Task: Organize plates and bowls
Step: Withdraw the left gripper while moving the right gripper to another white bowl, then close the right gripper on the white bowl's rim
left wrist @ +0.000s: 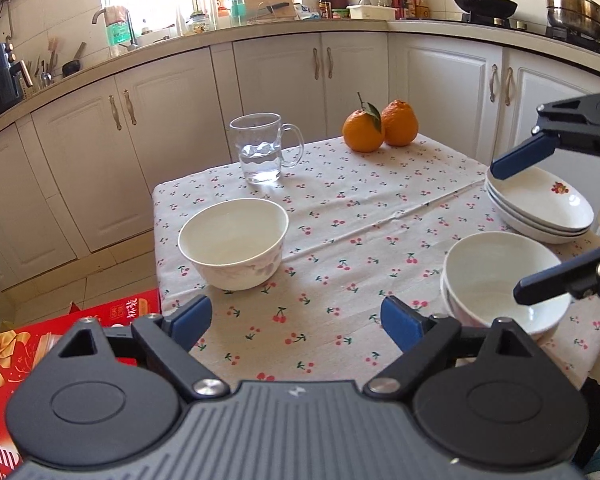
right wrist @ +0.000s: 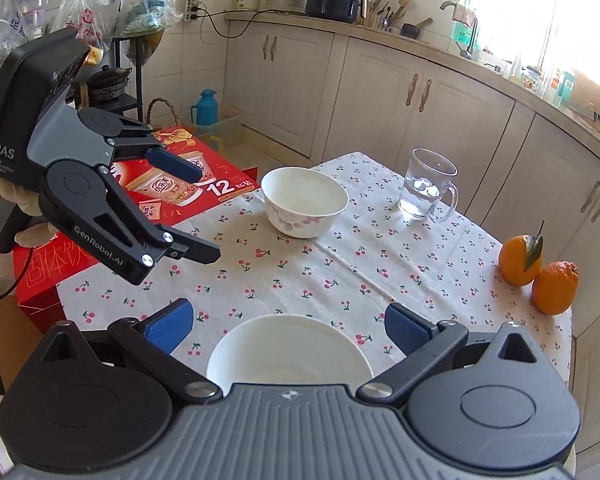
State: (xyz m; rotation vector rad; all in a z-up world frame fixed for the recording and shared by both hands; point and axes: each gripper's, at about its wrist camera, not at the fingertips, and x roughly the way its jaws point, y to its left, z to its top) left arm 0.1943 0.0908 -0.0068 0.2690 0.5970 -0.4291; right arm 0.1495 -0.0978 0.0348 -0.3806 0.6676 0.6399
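- Left tongs [left wrist: 296, 320]: released, nothing between the blue ribbed pads, hanging over bare tablecloth [left wrist: 340, 216]. Casing reads "GenRobot.AI" and "DAS" in the right wrist view.
- Right tongs [right wrist: 288, 326]: released too, nothing gripped, above a white dish [right wrist: 288, 348] at the near table edge.
- Bowls: three. One lone bowl [left wrist: 236, 240] with a faint floral print, on the left side of the table; stack of two bowls [left wrist: 496, 276] nested on the right.
- Plates: stack of three plates [left wrist: 540, 204], shallow white ceramic, just behind the nested bowls; the top one has a small red flower print.
- One clear glass mug [left wrist: 260, 148] with a handle, a little water inside.
- Two oranges [left wrist: 380, 128] touching at the far edge, one with a leaf.
- Cloth is white fabric with a cherry print.
- Red cardboard box [right wrist: 188, 184] beside the table, "12" readable.
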